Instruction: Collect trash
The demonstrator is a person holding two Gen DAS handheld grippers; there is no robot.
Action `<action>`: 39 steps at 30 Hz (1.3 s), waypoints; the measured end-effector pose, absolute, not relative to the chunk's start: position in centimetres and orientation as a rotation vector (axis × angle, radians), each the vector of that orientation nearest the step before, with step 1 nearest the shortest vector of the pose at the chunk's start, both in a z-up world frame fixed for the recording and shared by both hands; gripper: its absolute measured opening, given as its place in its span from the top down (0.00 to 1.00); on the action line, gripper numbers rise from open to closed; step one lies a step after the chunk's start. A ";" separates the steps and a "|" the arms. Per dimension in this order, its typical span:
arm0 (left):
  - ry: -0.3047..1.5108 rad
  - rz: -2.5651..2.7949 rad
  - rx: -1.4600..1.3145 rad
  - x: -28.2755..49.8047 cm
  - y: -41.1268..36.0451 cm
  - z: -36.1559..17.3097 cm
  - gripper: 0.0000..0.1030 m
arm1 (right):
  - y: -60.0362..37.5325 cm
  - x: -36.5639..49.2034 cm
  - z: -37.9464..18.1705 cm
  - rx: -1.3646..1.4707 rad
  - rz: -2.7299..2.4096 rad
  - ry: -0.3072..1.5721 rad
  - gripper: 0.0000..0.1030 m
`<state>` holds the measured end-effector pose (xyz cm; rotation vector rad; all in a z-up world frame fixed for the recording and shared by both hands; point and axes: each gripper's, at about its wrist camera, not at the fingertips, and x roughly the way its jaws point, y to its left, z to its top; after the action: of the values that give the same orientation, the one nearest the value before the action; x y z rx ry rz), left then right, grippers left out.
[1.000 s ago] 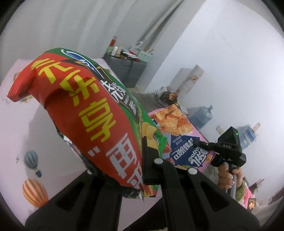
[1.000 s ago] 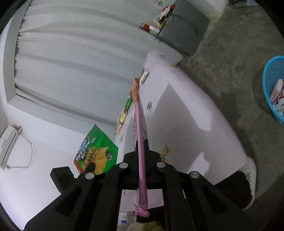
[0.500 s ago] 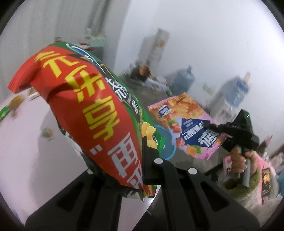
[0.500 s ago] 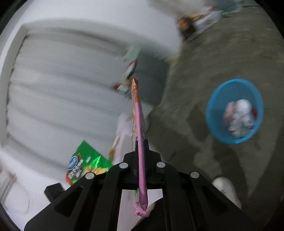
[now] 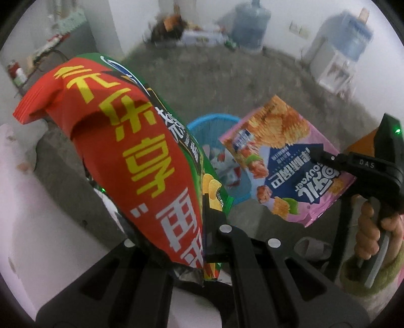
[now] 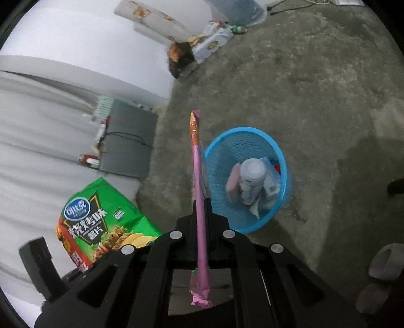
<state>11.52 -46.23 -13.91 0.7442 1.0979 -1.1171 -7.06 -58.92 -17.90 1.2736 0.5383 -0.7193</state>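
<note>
My left gripper is shut on a red and green chip bag that fills the left wrist view. The same bag shows in the right wrist view at lower left. My right gripper is shut on a pink snack bag, seen edge-on. In the left wrist view the pink bag hangs from the right gripper over the floor. A blue mesh basket with several wrappers and a white bottle stands on the floor just right of the pink bag; its rim shows behind both bags.
A pink-covered table lies at lower left. A grey cabinet stands by the curtain. Water jugs and clutter line the far wall. Slippers rest on the concrete floor at right.
Both grippers have swung away from the pink table toward the floor. The blue basket has come nearer to the middle of both views, close under the two held bags.
</note>
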 end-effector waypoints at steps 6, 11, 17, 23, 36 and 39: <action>1.125 -1.109 0.783 11.6 -51.9 -18.2 0.83 | -62.3 -3.6 -22.9 1.241 -0.747 0.632 0.85; 1.190 -1.084 0.690 12.7 -52.8 -20.4 0.49 | -63.5 -5.0 -27.5 1.336 -0.825 0.689 0.52; 1.170 -1.148 0.554 12.4 -51.4 -17.3 0.44 | -62.7 -9.7 -26.5 1.389 -0.871 0.570 0.46; 1.121 -1.208 0.428 11.4 -48.0 -11.8 0.35 | -60.2 -12.3 -22.0 1.338 -0.883 0.489 0.42; 0.802 -1.005 0.215 8.6 -26.9 1.5 0.10 | -45.9 -3.2 -3.8 0.608 -0.591 0.549 0.14; 0.747 -0.860 0.161 8.1 -21.0 2.5 0.09 | -41.2 -1.5 -0.8 0.453 -0.546 0.528 0.09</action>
<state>8.12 -20.98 2.45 0.1606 0.7468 -0.8600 -1.47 -41.22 -0.79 0.4532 0.5284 -0.5457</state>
